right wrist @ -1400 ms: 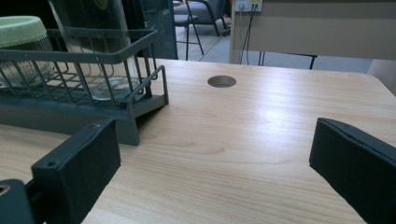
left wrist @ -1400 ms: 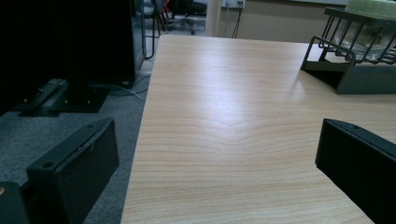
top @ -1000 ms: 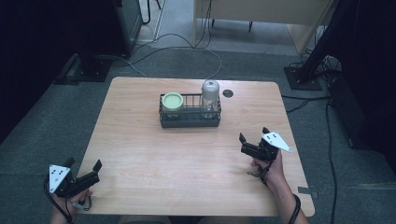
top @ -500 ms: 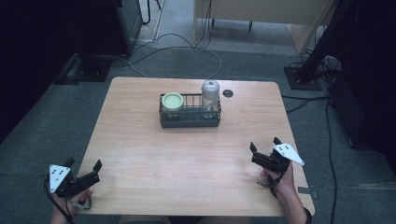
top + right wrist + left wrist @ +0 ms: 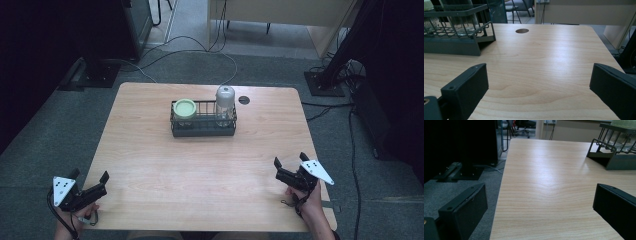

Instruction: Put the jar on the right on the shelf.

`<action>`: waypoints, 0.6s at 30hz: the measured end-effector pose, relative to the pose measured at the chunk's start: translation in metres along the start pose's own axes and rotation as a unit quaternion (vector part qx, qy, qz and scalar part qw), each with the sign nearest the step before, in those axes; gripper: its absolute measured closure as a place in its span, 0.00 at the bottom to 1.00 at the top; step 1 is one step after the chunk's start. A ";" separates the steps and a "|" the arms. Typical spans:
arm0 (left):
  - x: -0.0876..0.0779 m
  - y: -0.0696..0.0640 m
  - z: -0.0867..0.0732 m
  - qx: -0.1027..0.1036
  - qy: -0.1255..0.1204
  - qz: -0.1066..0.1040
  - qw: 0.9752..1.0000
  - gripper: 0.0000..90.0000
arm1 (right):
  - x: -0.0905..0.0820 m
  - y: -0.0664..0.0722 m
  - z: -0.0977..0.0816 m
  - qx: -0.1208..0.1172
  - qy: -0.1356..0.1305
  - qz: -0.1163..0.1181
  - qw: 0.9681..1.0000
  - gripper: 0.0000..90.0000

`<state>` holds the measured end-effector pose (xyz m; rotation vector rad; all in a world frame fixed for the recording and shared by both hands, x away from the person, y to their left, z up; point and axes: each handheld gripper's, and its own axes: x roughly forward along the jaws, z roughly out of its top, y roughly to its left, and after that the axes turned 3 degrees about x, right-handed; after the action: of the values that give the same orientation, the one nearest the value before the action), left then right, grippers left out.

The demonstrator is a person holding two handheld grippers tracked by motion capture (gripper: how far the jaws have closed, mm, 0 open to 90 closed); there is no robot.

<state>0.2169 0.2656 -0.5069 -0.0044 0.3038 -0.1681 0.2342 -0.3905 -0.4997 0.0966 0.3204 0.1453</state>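
**2 handheld grippers, black with grey plates**

Left gripper: black body, 2 blocky black jaws, grey 3-cornered plate on top with dark dots, dark cable looping below the hand. Right gripper: same build, grey plate with dots, cable trailing by the wrist. Gripper views: matte black jaw pads, 1 round screw hole per left jaw.

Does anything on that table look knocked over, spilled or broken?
Nothing stands out. The wire basket sits square on the table, with the green-lidded jar and clear bottle upright inside.
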 end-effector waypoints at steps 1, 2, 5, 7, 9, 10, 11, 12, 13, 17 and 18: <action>0.000 0.000 0.000 0.000 0.000 0.000 1.000 0.00 | 0.000 0.000 0.000 0.000 0.000 0.000 1.000 0.02; 0.000 0.000 0.000 0.000 0.000 0.000 1.000 0.00 | 0.000 0.000 0.000 0.000 0.000 0.000 1.000 0.02; 0.000 0.000 0.000 -0.001 0.000 0.000 1.000 0.00 | -0.008 -0.002 -0.002 -0.001 -0.002 -0.007 1.000 0.02; 0.000 0.000 0.000 -0.001 0.000 0.000 1.000 0.00 | -0.016 -0.005 -0.004 -0.003 -0.005 -0.012 1.000 0.02; 0.000 0.001 0.000 -0.002 0.000 0.000 1.000 0.00 | -0.016 -0.005 -0.004 -0.003 -0.005 -0.012 1.000 0.02; 0.000 0.001 0.000 -0.002 0.000 0.000 1.000 0.00 | -0.026 -0.008 -0.006 0.000 -0.009 -0.020 1.000 0.02; 0.000 0.001 0.000 -0.003 -0.001 -0.001 1.000 0.00 | -0.026 -0.008 -0.006 0.000 -0.009 -0.020 1.000 0.02; 0.000 0.001 0.000 -0.003 -0.001 -0.001 1.000 0.00 | -0.026 -0.008 -0.006 0.000 -0.009 -0.020 1.000 0.02; -0.001 0.001 0.000 -0.004 -0.001 -0.001 1.000 0.00 | -0.032 -0.012 -0.007 0.002 -0.010 -0.027 1.000 0.02; -0.001 0.002 0.000 -0.009 -0.002 -0.001 1.000 0.00 | -0.040 -0.019 -0.010 0.009 -0.008 -0.038 0.999 0.02; -0.001 0.002 0.000 -0.009 -0.002 -0.001 1.000 0.00 | -0.040 -0.019 -0.010 0.009 -0.008 -0.038 0.999 0.02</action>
<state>0.2160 0.2678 -0.5069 -0.0223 0.3006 -0.1668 0.1959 -0.4148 -0.4990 0.1037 0.3081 0.0657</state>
